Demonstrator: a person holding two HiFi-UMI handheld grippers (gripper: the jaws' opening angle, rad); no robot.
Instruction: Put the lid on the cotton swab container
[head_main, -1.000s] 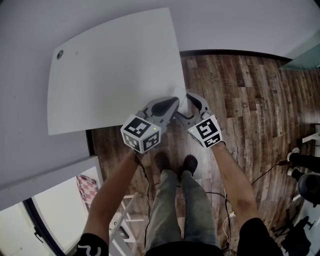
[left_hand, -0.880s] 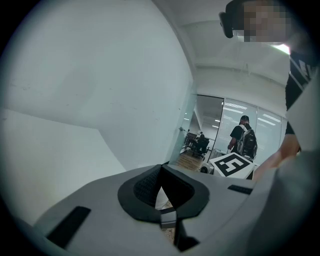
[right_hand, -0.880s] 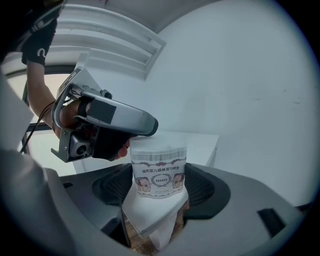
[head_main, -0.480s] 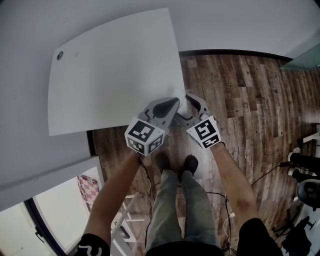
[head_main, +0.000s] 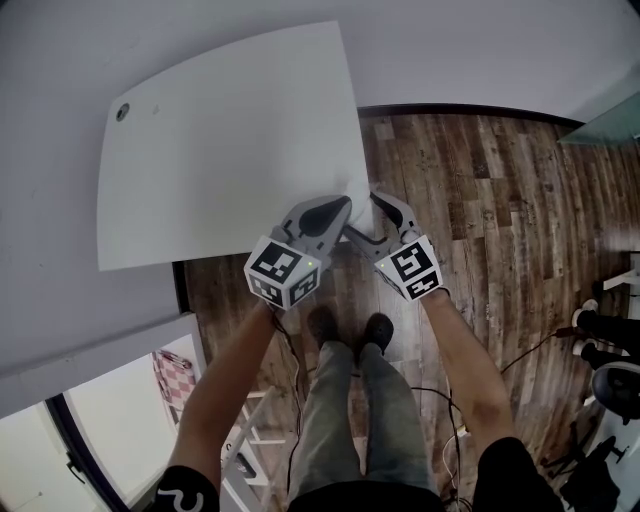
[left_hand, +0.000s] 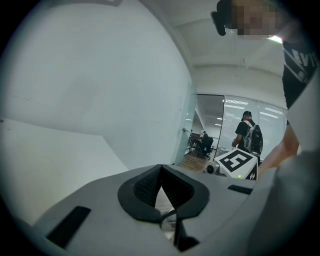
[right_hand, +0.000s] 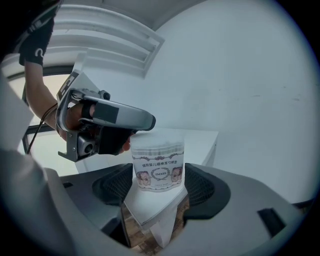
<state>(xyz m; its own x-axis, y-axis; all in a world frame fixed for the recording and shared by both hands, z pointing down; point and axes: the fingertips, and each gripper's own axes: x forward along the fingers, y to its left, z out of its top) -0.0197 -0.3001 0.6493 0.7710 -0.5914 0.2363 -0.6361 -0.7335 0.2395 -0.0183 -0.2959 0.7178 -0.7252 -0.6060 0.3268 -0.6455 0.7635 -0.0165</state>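
Note:
The cotton swab container (right_hand: 158, 167), a clear tub with a printed label, stands on the near right corner of the white table (head_main: 220, 140). My right gripper (right_hand: 159, 186) is shut on it, one pad against each side. My left gripper (right_hand: 145, 121) is shut, and its tips sit just over the tub's top. The top looks capped by a cloudy lid, but whether the tips touch it I cannot tell. In the head view both grippers, left (head_main: 343, 206) and right (head_main: 376, 201), meet at that corner and hide the tub. The left gripper view shows only shut jaws (left_hand: 161, 192).
The tub stands right at the table's corner, with wooden floor (head_main: 480, 200) below and to the right. My legs and shoes (head_main: 350, 330) are under the grippers. A cable hole (head_main: 121, 111) marks the table's far left. A person with a backpack (left_hand: 247, 132) stands far off.
Almost nothing: the left gripper's marker cube swayed slightly right, then back left. Both grippers stay at the table corner, jaws unchanged.

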